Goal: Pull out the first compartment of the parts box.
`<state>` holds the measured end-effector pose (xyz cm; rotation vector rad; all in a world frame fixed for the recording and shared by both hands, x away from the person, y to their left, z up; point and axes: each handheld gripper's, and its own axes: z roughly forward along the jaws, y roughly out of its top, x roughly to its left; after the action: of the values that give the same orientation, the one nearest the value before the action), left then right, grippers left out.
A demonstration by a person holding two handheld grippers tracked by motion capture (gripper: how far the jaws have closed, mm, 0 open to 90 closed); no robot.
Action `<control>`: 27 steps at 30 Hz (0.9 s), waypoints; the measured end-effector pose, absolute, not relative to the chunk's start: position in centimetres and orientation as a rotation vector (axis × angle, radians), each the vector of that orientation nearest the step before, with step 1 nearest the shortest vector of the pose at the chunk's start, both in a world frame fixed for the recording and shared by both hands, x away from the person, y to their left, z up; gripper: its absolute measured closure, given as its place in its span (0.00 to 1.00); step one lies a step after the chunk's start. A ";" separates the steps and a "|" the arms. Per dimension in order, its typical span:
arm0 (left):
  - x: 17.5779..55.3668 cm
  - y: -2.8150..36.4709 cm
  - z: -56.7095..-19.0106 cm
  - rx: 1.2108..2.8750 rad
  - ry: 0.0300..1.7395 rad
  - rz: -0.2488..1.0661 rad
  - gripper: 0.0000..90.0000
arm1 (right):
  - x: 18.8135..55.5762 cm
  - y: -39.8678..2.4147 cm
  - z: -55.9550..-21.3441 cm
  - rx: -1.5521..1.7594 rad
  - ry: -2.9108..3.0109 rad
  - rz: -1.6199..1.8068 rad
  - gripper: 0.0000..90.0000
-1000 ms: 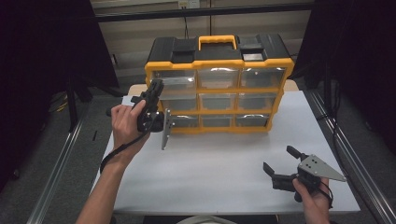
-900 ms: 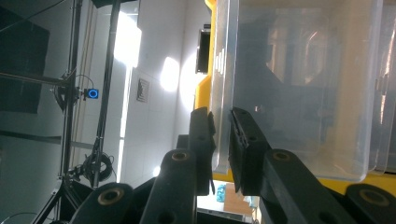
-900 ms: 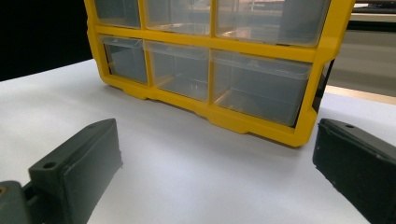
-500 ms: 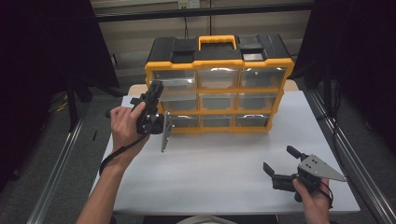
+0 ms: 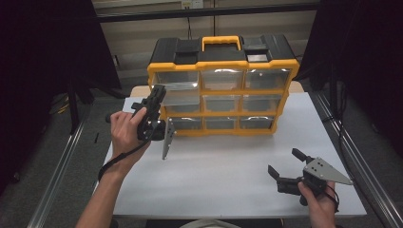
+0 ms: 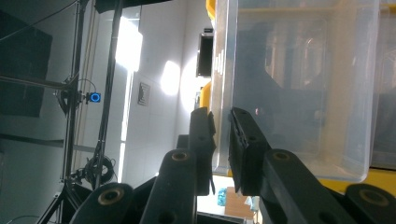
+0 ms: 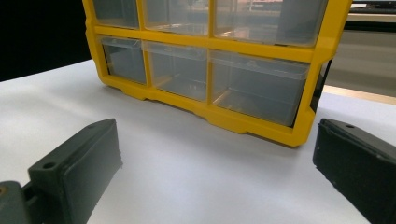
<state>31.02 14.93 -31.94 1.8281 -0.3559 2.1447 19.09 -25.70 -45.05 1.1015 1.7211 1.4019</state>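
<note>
A yellow and black drawer cabinet stands at the back of the white table. A clear drawer in its left column sticks out a little from the front. My left gripper is at that drawer's left corner. In the left gripper view its jaws are shut on the drawer's thin clear wall. My right gripper rests low at the table's front right, open, nothing between its jaws, facing the cabinet's bottom row.
Metal rails run along both sides of the table. Dark curtains close in left and right. The white tabletop stretches bare between the cabinet and my right gripper.
My left hand has shifted only slightly, still holding the drawer's edge. The right gripper has not moved.
</note>
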 end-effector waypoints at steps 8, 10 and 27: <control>30.7 15.0 -32.0 1.827 -0.377 2.147 0.89 | 19.1 -25.8 -45.1 1.105 1.713 1.400 0.00; 30.7 15.1 -32.1 1.824 -0.378 2.147 0.89 | 19.1 -25.7 -45.1 1.104 1.719 1.401 0.00; 29.7 15.3 -31.9 1.828 -0.428 2.155 0.90 | 19.2 -25.7 -45.1 1.105 1.719 1.398 0.00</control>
<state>29.69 15.27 -31.94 1.8283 -0.4283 2.1547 19.15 -25.70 -45.10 1.1048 1.7186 1.3979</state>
